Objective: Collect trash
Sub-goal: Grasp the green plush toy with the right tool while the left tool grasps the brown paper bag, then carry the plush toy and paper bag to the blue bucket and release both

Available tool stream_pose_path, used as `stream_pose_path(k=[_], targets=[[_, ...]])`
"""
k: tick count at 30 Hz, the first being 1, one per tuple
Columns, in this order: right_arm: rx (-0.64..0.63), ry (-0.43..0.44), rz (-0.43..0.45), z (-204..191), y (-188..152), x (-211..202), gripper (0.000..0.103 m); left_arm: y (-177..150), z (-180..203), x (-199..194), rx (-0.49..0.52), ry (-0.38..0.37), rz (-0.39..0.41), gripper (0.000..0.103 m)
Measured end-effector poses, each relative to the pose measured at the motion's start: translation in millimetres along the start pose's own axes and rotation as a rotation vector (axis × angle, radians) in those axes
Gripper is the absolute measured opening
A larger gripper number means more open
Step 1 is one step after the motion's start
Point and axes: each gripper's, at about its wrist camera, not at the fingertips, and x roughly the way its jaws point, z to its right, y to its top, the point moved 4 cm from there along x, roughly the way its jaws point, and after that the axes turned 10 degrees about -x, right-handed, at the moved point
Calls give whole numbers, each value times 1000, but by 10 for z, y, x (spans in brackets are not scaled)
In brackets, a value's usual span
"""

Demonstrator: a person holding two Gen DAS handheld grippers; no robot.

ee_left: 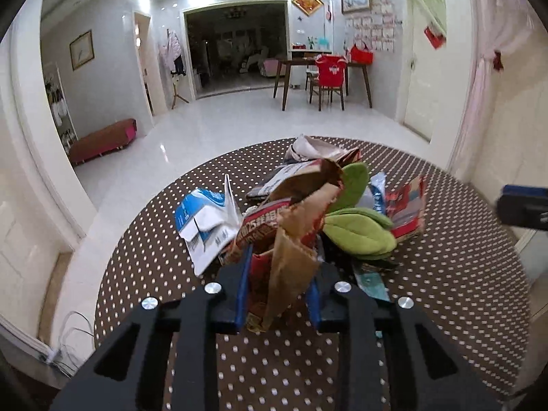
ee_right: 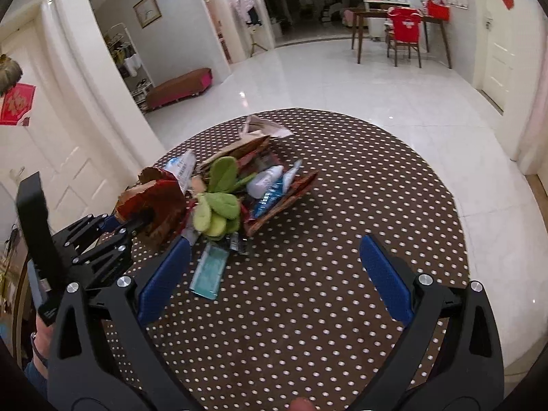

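A heap of trash lies on the round table with its brown dotted cloth. In the heap are a blue-and-white carton, green leaf-shaped pieces, a red packet and a flat teal packet. My left gripper is shut on a crumpled brown-and-red paper wrapper at the near side of the heap. The right wrist view shows the same wrapper at the left gripper's tips. My right gripper stands open above bare cloth, right of the teal packet, nothing between its fingers.
A white tiled floor surrounds the table. A low brown bench stands at the left wall. A wooden dining table and chair with a red cover stand at the back. White cables lie on the floor by the left wall.
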Motion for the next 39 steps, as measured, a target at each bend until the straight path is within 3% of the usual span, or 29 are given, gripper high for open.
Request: stream_pose_path(k=[7,11,15,17,18,19,22,30,39], targets=[[-132,84,6,-393,215,280,97,-19,-216,-252,-122,-30,10,26],[-218,89,-19,-614,317,605,93,-11,-358,-375,-182,-23,35,26],[-270,64,-80,-711,335,1039,74,8,-393,-417,-211,-11,44,26],[-309,58,-134,-756,283,1252,54,3,-381,-412,-221,-10,40,26],[-322,43,-144,-762,266,1300,38,-22,-405,-434,-226,-10,38,26],[-320,37,-145,-747,257,1311,33,-32,-403,-435,-230,-9,34,26],[-261,90,-126,-669,267,1197,23,-37,-393,-447,-238,-8,32,26],[-110,222,14,-246,384,430,22,138,-212,-536,-250,-59,55,26],[6,240,193,369,479,-457,22,467,413,-615,-206,-193,92,26]])
